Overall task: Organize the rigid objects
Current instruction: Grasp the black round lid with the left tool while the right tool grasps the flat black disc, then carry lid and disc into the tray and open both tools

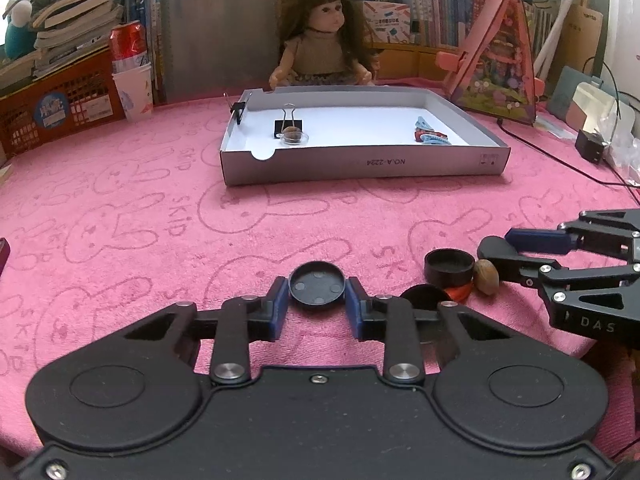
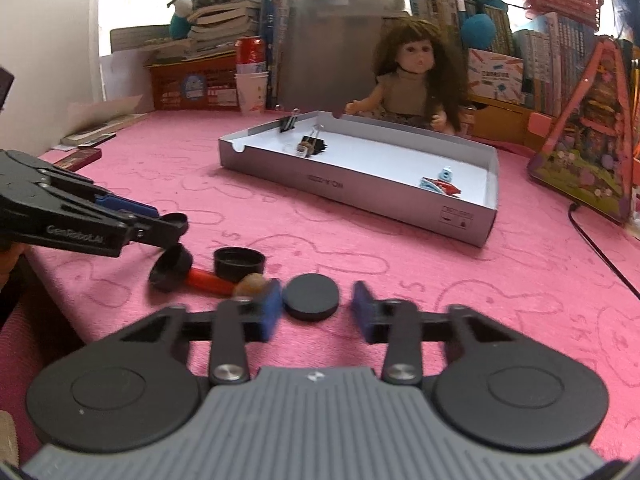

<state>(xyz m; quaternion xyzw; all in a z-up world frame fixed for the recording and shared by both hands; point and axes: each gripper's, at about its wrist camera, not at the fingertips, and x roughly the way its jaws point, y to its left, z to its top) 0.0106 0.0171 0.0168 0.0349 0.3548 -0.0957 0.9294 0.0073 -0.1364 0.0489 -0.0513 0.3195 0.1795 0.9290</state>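
A binder clip (image 1: 288, 125) and hair clips (image 1: 431, 136) already lie in the tray (image 1: 360, 166), while the left claw (image 1: 317, 300) clamps a black lid (image 1: 317, 289) and the right claw (image 2: 312, 309), apart, straddles a disc (image 2: 311, 297) on the tabletop (image 1: 120, 220).
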